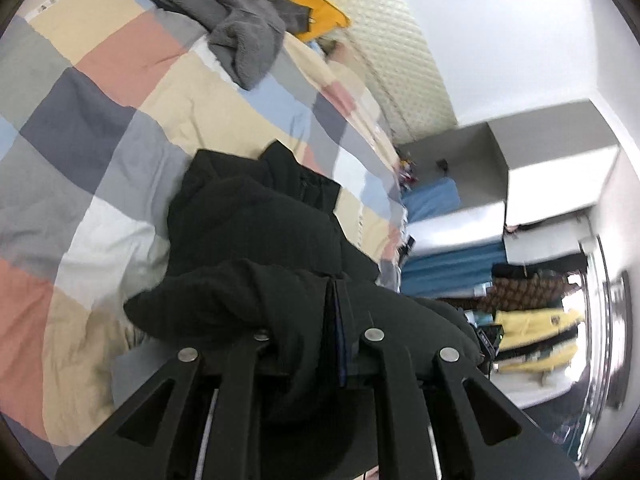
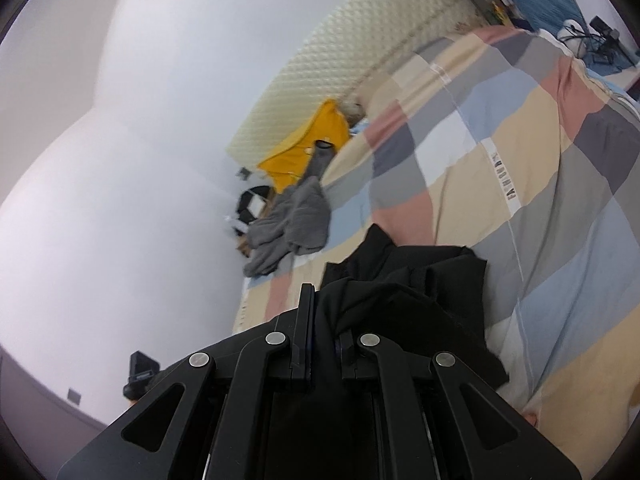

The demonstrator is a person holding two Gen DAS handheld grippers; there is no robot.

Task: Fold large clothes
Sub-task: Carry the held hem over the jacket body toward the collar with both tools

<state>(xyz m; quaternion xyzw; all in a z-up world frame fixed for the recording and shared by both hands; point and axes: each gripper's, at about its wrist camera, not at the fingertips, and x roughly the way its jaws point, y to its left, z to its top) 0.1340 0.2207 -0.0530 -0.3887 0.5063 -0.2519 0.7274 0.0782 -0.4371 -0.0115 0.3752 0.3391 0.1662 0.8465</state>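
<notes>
Left gripper [image 1: 320,312]: seen from its own wrist view, both black fingers extend forward from the bottom of the frame. Linkage arms spread in a fan with four silver pivot pins visible. Fingers drawn close together, clamped on a fold of the black garment [image 1: 256,232], which bunches over and hides most of the fingertips.

Right gripper [image 2: 324,320]: same linkage layout, four pins visible. Fingers nearly together with black cloth pinched in the narrow gap between them; left finger [image 2: 306,312] stands clear in view, the other mostly covered by cloth. Both views strongly tilted.
</notes>
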